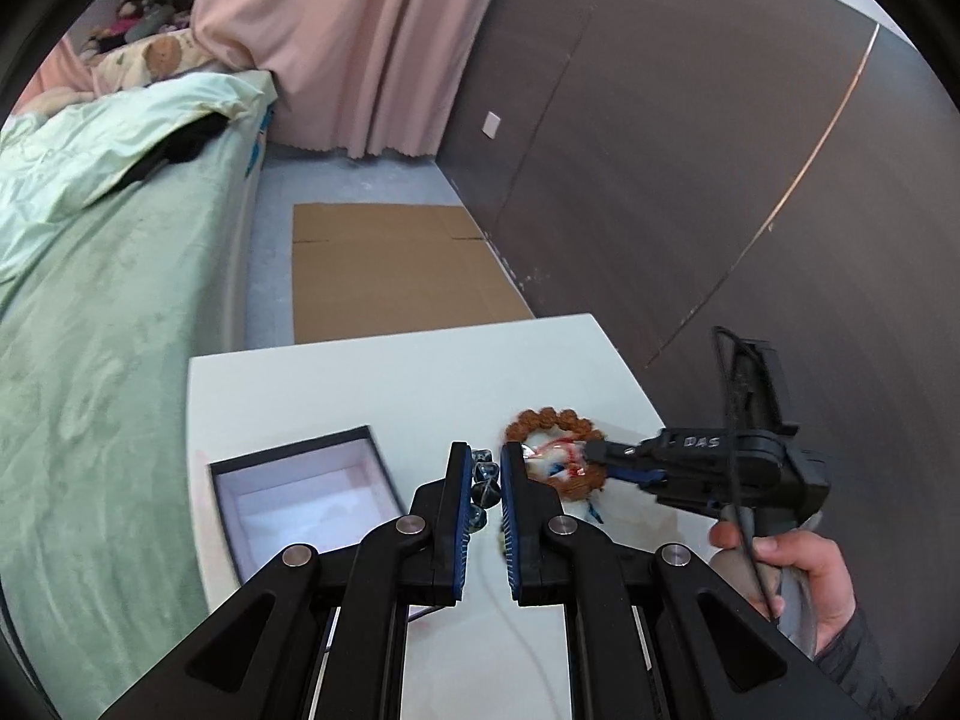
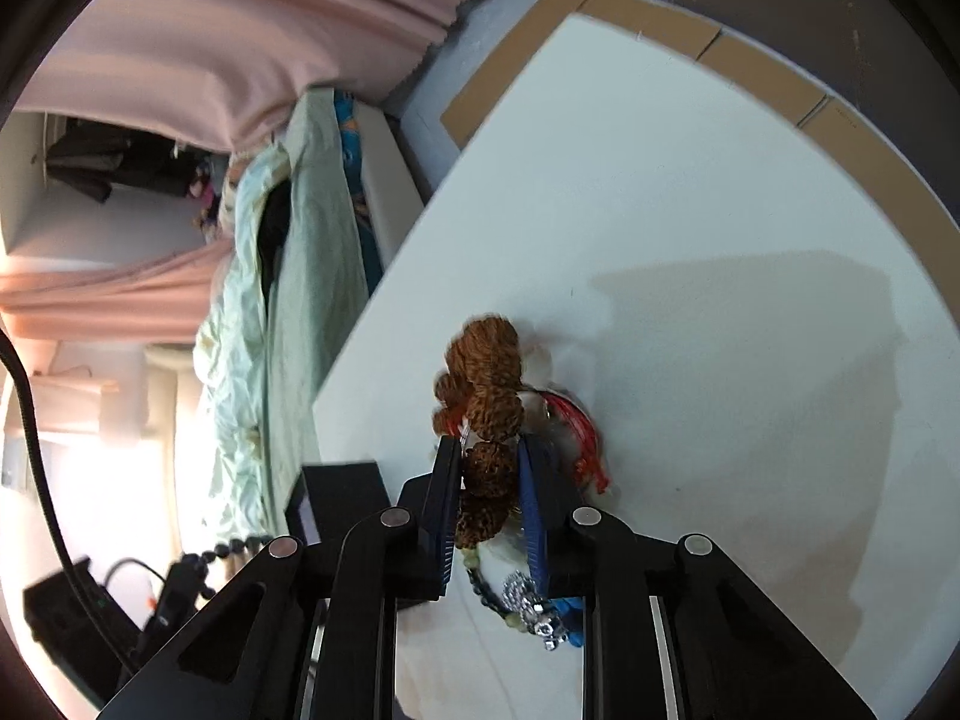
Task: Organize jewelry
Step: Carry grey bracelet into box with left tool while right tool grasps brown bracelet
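Observation:
A brown beaded bracelet (image 1: 555, 420) lies in a jewelry pile on the white table (image 1: 390, 372), with red cord and white pieces. My right gripper (image 2: 489, 480) is shut on the brown bracelet (image 2: 489, 396), and it shows in the left wrist view (image 1: 591, 453) reaching in from the right. My left gripper (image 1: 480, 468) is shut on a dark beaded piece (image 1: 485, 483) just left of the pile. An open black box (image 1: 306, 495) with a white inside sits to the left. Silver and blue jewelry (image 2: 534, 612) lies under the right gripper.
A bed with green bedding (image 1: 90, 300) runs along the table's left side. Flat cardboard (image 1: 390, 270) lies on the floor beyond the table. A dark wall (image 1: 690, 180) stands to the right. Pink curtains (image 1: 360, 42) hang at the back.

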Action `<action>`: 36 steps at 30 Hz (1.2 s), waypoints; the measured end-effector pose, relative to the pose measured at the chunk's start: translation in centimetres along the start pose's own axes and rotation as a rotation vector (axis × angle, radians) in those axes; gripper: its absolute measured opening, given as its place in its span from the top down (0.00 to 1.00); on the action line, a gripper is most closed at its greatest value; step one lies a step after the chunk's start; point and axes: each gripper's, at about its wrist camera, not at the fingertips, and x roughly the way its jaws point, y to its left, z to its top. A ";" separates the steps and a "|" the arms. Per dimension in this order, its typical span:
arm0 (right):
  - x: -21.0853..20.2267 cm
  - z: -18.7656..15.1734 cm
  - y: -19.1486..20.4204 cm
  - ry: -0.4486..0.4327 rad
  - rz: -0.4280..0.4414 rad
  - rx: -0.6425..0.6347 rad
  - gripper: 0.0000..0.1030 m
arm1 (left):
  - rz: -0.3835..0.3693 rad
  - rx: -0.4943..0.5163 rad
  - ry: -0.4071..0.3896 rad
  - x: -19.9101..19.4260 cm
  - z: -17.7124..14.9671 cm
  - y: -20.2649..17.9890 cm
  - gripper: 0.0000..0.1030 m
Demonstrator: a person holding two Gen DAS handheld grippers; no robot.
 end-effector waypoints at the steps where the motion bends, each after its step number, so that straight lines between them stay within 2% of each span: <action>1: -0.3 0.0 0.2 -0.005 0.008 -0.005 0.80 | 0.004 -0.004 -0.008 -0.3 -0.1 0.3 0.90; 14: -3.1 -1.3 6.6 -0.065 0.020 -0.164 0.80 | 0.036 -0.098 -0.022 -1.3 -1.8 5.5 0.90; 21: -3.2 -2.0 9.7 -0.065 -0.027 -0.251 0.80 | 0.012 -0.163 -0.005 0.0 -2.4 6.9 0.90; 26: -2.1 -2.3 8.1 -0.033 -0.063 -0.232 0.80 | -0.012 -0.193 0.031 0.8 -2.8 7.5 0.89; 32: 0.0 -2.5 3.4 0.035 -0.194 -0.157 0.80 | -0.017 -0.215 0.033 0.7 -3.6 8.4 0.88; 36: -0.2 -2.8 2.9 0.031 -0.183 -0.149 0.80 | -0.016 -0.242 0.032 0.6 -3.9 9.2 0.88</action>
